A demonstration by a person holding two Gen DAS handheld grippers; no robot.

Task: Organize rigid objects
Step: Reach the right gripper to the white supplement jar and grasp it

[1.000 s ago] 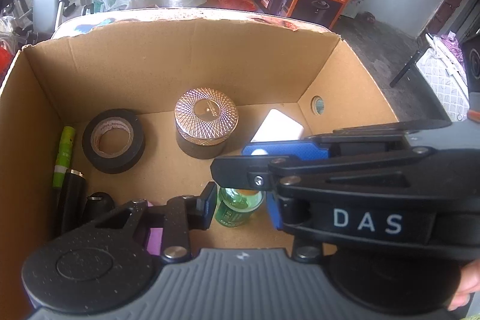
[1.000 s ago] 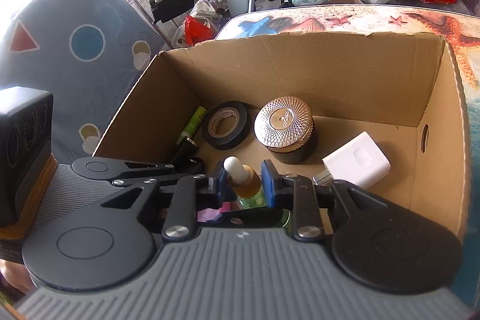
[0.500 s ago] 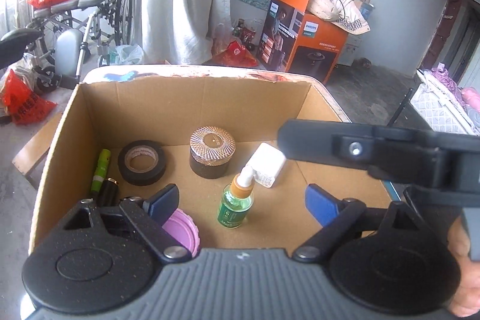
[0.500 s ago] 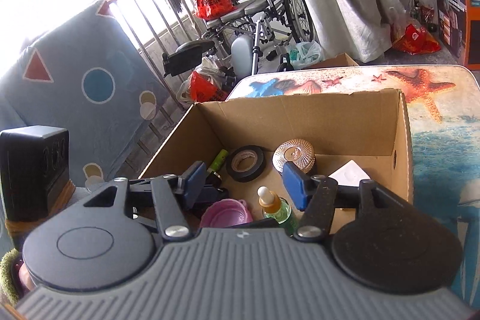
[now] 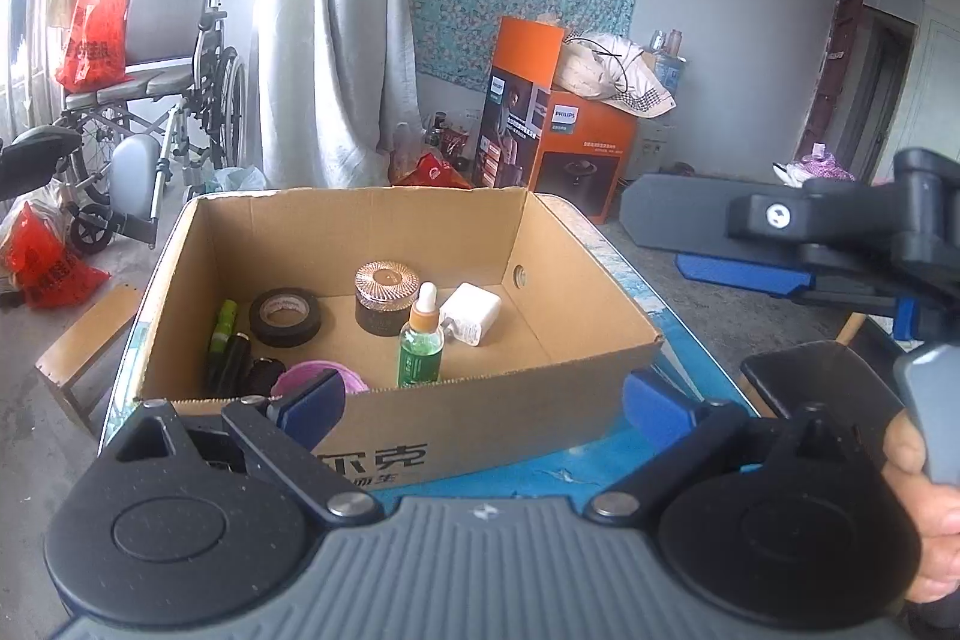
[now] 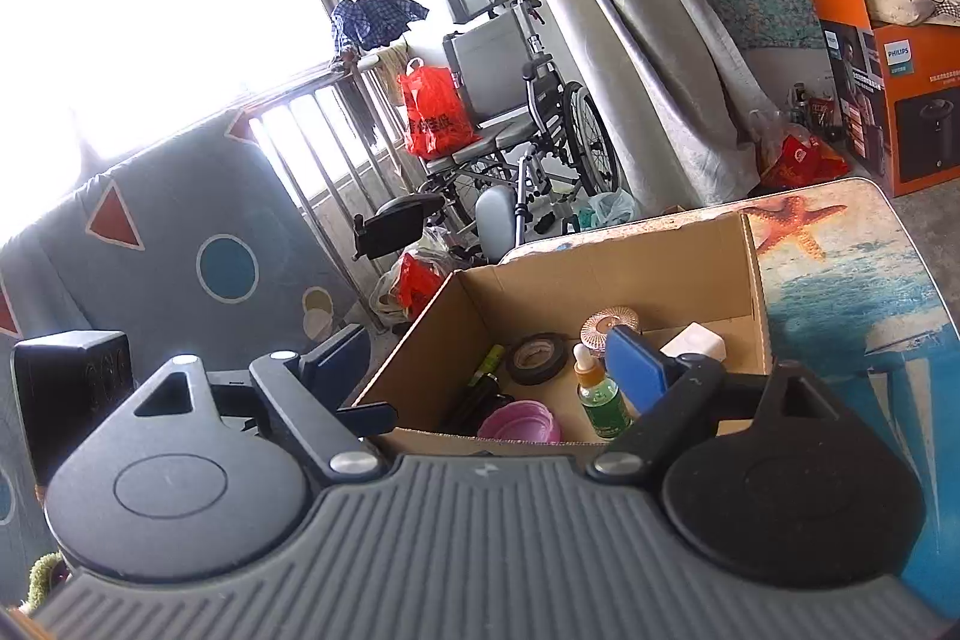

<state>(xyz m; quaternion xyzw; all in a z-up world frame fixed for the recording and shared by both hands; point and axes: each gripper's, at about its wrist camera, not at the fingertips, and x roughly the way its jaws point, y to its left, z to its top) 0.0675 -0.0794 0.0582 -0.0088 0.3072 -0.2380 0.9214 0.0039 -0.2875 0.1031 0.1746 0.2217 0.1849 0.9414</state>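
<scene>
Dropper bottle (image 5: 420, 343) is seen upright in the cardboard box (image 5: 456, 430), near its front wall, long axis vertical, white dropper tip pointing up; its base is hidden behind that wall. Just left of it, the pink lid (image 5: 318, 377) is partly blocked by a blue pad. Behind it stand the ribbed-top jar (image 5: 384, 298), tape roll (image 5: 285, 316) and white charger (image 5: 471, 311). The dark items (image 5: 240, 361) by the green tube (image 5: 225, 322) cannot be identified. Left gripper (image 5: 480, 403) and right gripper (image 6: 498, 370) are released, jaws just opened wide, nothing between them. The right one is cut off at the left view's edge. The box sits on the sea-print counter (image 6: 840, 280).
</scene>
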